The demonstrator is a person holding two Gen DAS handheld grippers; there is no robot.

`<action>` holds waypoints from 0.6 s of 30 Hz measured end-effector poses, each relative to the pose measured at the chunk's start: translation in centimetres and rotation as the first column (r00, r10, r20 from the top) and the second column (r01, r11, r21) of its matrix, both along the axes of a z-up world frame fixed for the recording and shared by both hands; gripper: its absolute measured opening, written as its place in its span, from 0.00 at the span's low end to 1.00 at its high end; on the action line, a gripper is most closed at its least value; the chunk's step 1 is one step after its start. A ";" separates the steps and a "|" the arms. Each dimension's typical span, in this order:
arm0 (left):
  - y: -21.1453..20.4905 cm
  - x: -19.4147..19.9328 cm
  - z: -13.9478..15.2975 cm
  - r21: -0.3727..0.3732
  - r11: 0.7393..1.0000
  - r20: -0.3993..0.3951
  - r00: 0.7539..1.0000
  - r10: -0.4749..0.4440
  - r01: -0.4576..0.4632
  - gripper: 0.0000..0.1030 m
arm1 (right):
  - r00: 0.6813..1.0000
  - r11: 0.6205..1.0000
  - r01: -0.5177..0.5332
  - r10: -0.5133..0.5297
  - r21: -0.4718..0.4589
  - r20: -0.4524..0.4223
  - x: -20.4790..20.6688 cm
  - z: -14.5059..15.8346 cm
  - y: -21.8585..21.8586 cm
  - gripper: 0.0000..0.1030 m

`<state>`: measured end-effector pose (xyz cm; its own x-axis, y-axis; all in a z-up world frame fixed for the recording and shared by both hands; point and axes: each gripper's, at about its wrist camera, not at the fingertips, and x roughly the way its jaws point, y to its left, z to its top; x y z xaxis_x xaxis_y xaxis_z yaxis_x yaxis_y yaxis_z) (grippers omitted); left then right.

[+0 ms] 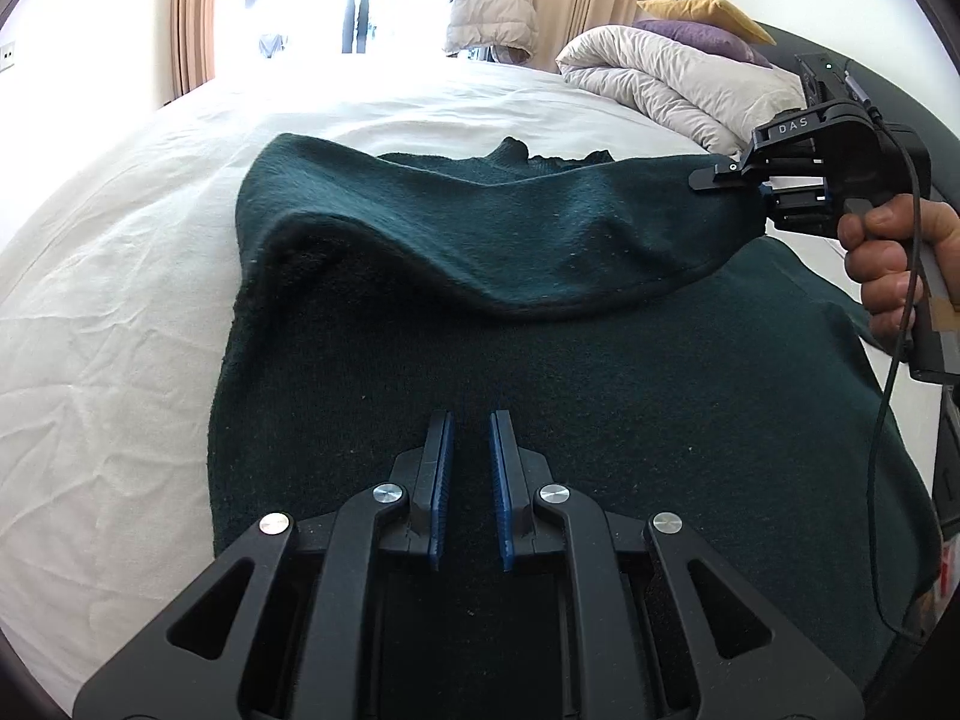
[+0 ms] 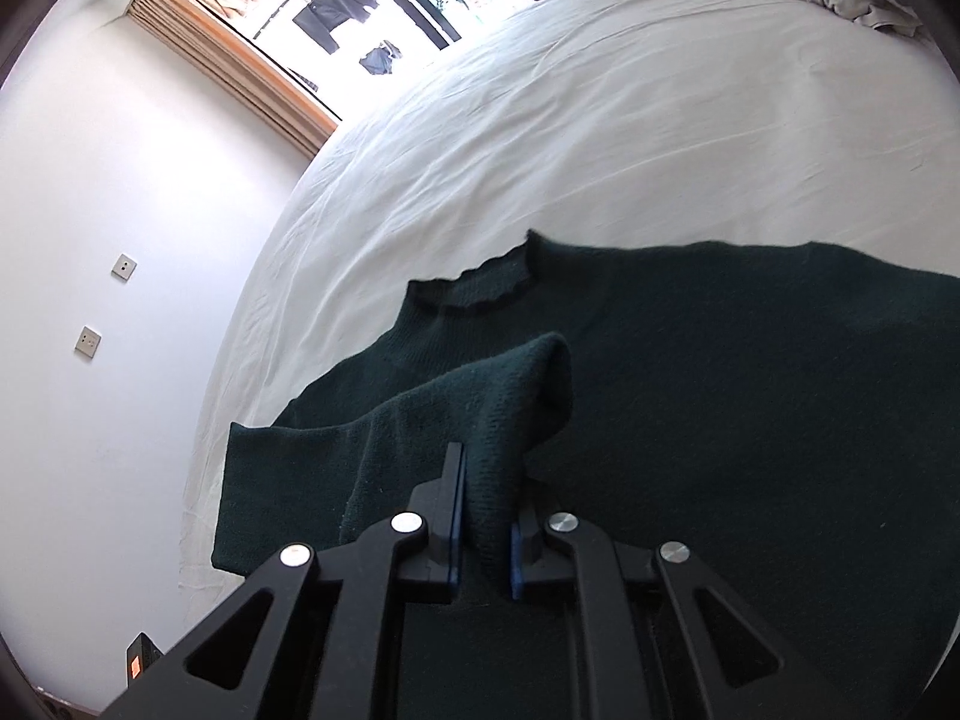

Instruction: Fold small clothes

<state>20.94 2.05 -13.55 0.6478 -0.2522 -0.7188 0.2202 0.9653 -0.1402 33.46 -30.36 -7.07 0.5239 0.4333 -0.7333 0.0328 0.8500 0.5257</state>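
A dark green sweater (image 1: 540, 396) lies flat on the white bed sheet (image 1: 120, 312), its frilled collar (image 2: 474, 294) at the far side. One sleeve (image 1: 480, 222) is lifted off the body and stretched across it. My right gripper (image 1: 738, 189), held by a hand (image 1: 888, 258), is shut on the end of that sleeve. In the right wrist view the sleeve fabric (image 2: 480, 402) bunches between the right gripper's (image 2: 489, 468) blue pads. My left gripper (image 1: 470, 420) hovers over the sweater's lower body, jaws nearly together with nothing seen between them.
A rumpled beige duvet (image 1: 660, 78) with yellow and purple pillows (image 1: 702, 9) lies at the far right of the bed. A bright window with curtains (image 1: 192, 12) is beyond. A white wall with sockets (image 2: 123, 267) borders the bed's left edge.
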 end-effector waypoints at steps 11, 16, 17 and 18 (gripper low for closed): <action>0.6 0.4 -0.3 -0.028 1.000 -0.006 1.000 0.002 -0.002 0.12 | 0.995 0.996 0.080 -0.082 -0.034 -0.058 0.3 -3.8 -4.6 0.12; 1.4 0.5 0.2 -0.074 0.997 -0.025 1.000 0.015 -0.017 0.12 | 0.995 0.996 0.081 -0.083 -0.036 -0.064 -0.1 -3.8 -4.5 0.12; 1.7 0.4 0.6 -0.088 0.996 -0.022 0.999 0.032 -0.034 0.12 | 0.995 0.996 0.075 -0.077 -0.042 -0.063 -0.2 -3.7 -4.3 0.12; 2.1 0.4 1.1 -0.100 0.993 -0.017 0.998 0.054 -0.055 0.12 | 0.995 0.997 0.070 -0.072 -0.043 -0.062 -0.6 -3.3 -4.6 0.12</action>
